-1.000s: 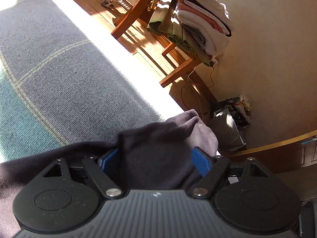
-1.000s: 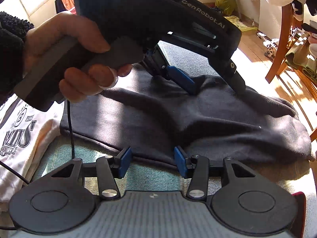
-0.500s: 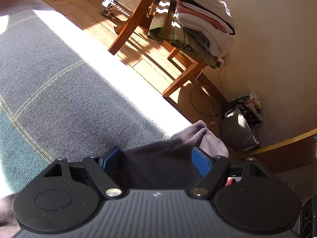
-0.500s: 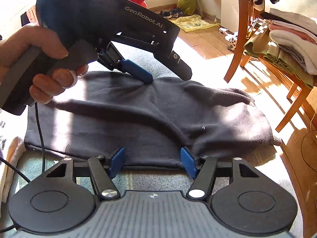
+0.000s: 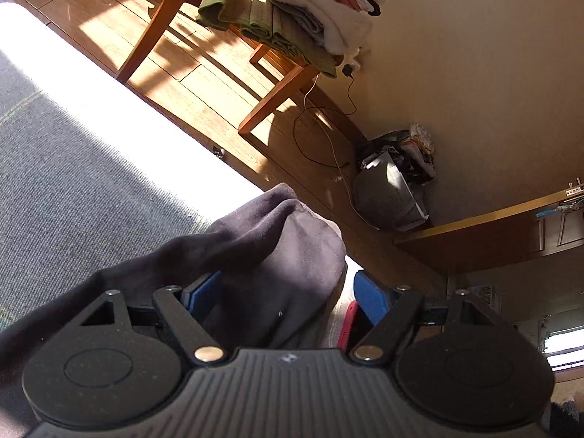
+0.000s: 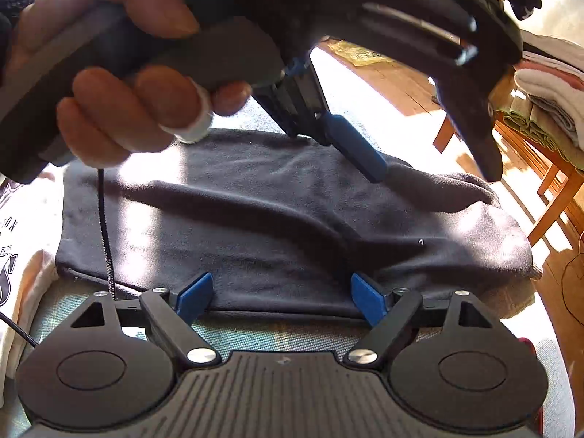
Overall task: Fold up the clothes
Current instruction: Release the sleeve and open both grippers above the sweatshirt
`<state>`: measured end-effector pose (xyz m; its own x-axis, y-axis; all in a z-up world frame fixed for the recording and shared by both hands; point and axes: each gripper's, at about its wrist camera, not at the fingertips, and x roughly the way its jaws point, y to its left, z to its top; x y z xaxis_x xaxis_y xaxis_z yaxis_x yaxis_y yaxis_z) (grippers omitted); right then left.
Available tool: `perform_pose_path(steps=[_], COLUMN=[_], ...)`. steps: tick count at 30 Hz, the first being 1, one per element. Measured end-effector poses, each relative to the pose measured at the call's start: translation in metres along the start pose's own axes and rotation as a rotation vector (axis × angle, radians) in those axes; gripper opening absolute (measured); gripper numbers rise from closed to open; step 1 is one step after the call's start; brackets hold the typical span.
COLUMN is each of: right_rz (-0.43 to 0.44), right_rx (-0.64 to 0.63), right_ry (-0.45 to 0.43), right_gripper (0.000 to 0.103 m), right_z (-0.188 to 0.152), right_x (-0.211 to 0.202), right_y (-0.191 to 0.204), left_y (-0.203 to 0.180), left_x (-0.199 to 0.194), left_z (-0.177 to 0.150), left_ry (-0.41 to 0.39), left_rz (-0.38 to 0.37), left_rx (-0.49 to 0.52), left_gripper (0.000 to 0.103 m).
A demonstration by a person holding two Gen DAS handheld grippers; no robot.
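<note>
**Dark garment drawn back, both claws wide**

Since half a second ago my left claw [image 5: 288,292] has pulled back along the bed, so the bunched end of the dark garment [image 6: 292,226] now reaches less far between its blue pads, and my right claw [image 6: 281,297] has come closer in to the near hem.

The bed cover [image 5: 84,182], grey-blue with pale check lines, carries everything; a strip along its edge is in bright sun. The garment lies across it, mostly flat, with long creases running from the left toward the right end, which rumples at the edge of the bed. Beyond the bed a wooden chair [image 5: 277,95] stands on the plank floor with a stack of folded clothes [image 5: 314,11] on its seat.

My left claw stands spread above the far part of the garment; cloth lies against its left pad and clear of the right one. My right claw is spread too, its pads either side of the hem, pinching nothing. My left hand [image 6: 124,84] grips the handle. A white printed shirt [image 6: 11,255] lies just beside the garment.
</note>
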<state>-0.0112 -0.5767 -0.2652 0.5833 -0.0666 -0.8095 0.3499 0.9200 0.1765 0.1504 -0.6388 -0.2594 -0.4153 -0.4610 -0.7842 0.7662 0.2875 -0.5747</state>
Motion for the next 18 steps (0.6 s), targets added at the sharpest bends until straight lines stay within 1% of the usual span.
perform_pose_path(steps=[1, 2, 3, 5, 6, 7, 8, 9, 10, 11, 13, 18], right_rz=[0.003, 0.006, 0.013, 0.021, 0.022, 0.023, 0.023, 0.019, 0.015, 0.013, 0.01, 0.024], right_rx=[-0.006, -0.005, 0.003, 0.014, 0.004, -0.006, -0.016, -0.035, -0.053, -0.06, -0.072, 0.019], right_ry=[0.001, 0.001, -0.005, -0.018, -0.019, -0.02, -0.02, -0.014, -0.008, -0.004, 0.004, 0.002], right_gripper=[0.088, 0.089, 0.09, 0.092, 0.094, 0.096, 0.1, 0.103, 0.103, 0.103, 0.103, 0.103], right_z=[-0.001, -0.001, -0.003, -0.007, -0.008, -0.009, -0.01, -0.01, -0.01, -0.01, -0.008, 0.005], right_x=[-0.001, -0.002, -0.003, -0.004, -0.004, -0.004, -0.004, -0.003, -0.002, -0.002, -0.003, -0.013], right_y=[0.0, 0.0, -0.002, -0.004, -0.003, -0.001, 0.001, 0.003, 0.006, 0.007, 0.008, 0.003], left_y=[0.0, 0.001, 0.0, -0.001, -0.002, -0.004, -0.007, -0.008, -0.009, -0.007, 0.002, 0.024], left_x=[0.004, 0.008, 0.011, 0.013, 0.012, 0.01, 0.004, -0.005, -0.016, -0.03, -0.062, -0.142], left_z=[0.003, 0.006, 0.01, 0.019, 0.022, 0.024, 0.025, 0.024, 0.022, 0.015, -0.008, -0.064], left_ry=[-0.02, -0.041, -0.054, -0.065, -0.063, -0.064, -0.068, -0.077, -0.089, -0.102, -0.13, -0.2], left_rz=[0.01, 0.021, 0.029, 0.042, 0.051, 0.066, 0.085, 0.092, 0.09, 0.101, 0.149, 0.267], left_rx=[0.007, 0.014, 0.017, 0.018, 0.021, 0.034, 0.052, 0.064, 0.071, 0.069, 0.047, -0.008], left_gripper=[0.076, 0.079, 0.075, 0.077, 0.077, 0.076, 0.076, 0.076, 0.076, 0.076, 0.077, 0.077])
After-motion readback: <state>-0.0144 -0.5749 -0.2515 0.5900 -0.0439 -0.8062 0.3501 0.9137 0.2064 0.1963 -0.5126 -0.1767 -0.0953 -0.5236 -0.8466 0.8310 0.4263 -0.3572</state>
